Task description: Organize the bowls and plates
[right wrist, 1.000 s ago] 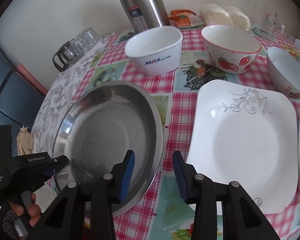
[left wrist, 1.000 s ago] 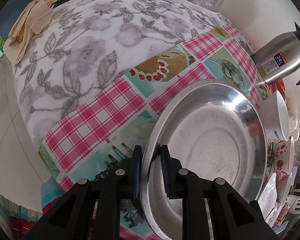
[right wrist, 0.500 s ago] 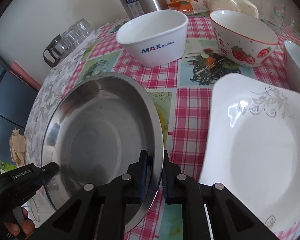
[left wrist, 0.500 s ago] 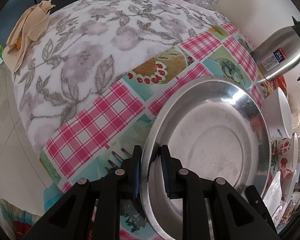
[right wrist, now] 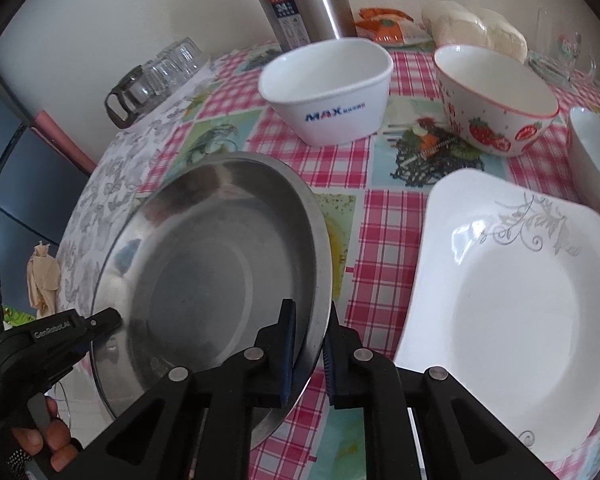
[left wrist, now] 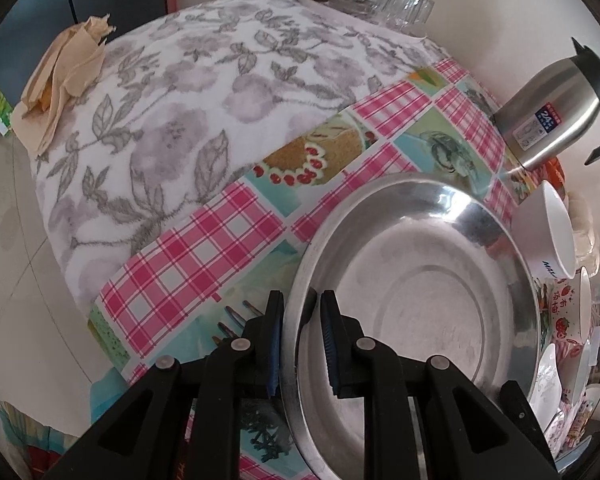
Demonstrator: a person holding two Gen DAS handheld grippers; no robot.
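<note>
Both grippers clamp the steel basin point(right wrist: 204, 264): left gripper point(left wrist: 300, 336) on its left rim, right gripper point(right wrist: 308, 344) opposite. Lift level, synchronised; avoid white plate point(right wrist: 516, 312).

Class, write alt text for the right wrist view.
The right claw grips the near rim of a steel plate on a checked tablecloth. A white square plate lies to its right, two bowls behind.

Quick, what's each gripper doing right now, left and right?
Left gripper: shut on the steel plate rim.
Right gripper: shut on the same plate's opposite rim.
</note>
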